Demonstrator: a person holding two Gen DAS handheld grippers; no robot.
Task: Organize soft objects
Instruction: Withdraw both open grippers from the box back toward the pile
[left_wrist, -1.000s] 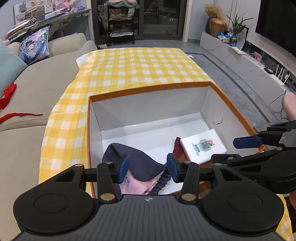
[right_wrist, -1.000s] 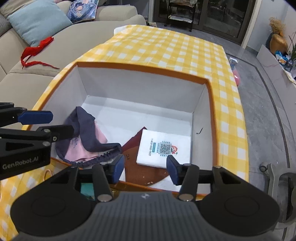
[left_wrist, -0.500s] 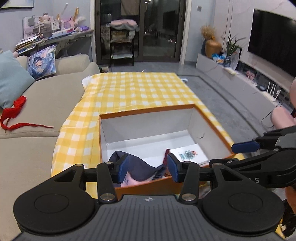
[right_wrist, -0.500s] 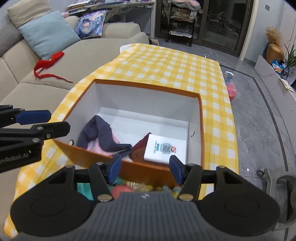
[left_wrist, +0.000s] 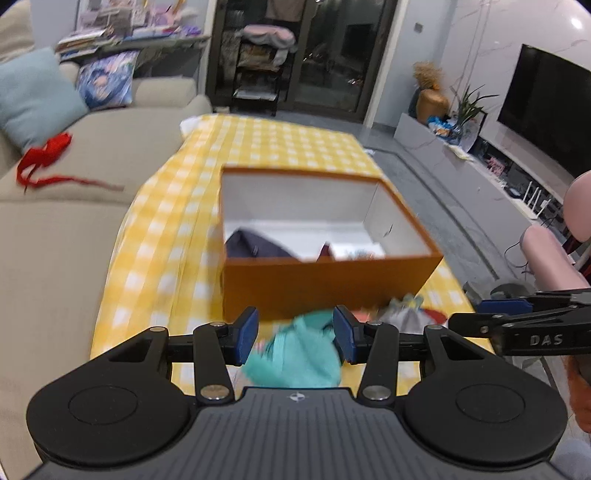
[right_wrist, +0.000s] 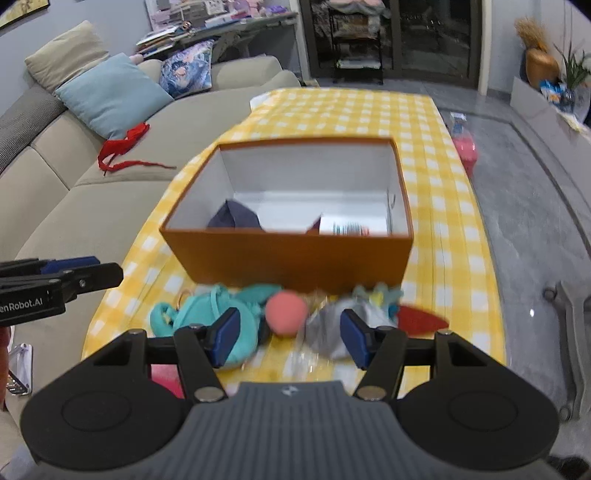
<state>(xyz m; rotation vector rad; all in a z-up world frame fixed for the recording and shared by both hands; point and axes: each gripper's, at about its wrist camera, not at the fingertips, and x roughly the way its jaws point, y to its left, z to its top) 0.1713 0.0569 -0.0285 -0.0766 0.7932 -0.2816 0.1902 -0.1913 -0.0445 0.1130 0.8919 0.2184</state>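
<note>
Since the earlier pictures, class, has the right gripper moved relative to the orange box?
Yes. The right gripper has drawn back from over the orange box; it is now on the near side, above the soft toys, jaws open and just widened, nothing between them.

Right gripper (right_wrist: 290, 336) jaws apart above teal pouch (right_wrist: 207, 314) and pink ball (right_wrist: 286, 308) — orange box (right_wrist: 295, 258) beyond.

box (right_wrist: 295, 258) orange, white inside | tablecloth (right_wrist: 369, 114) yellow-white check | pouch (right_wrist: 207, 317) teal
</note>
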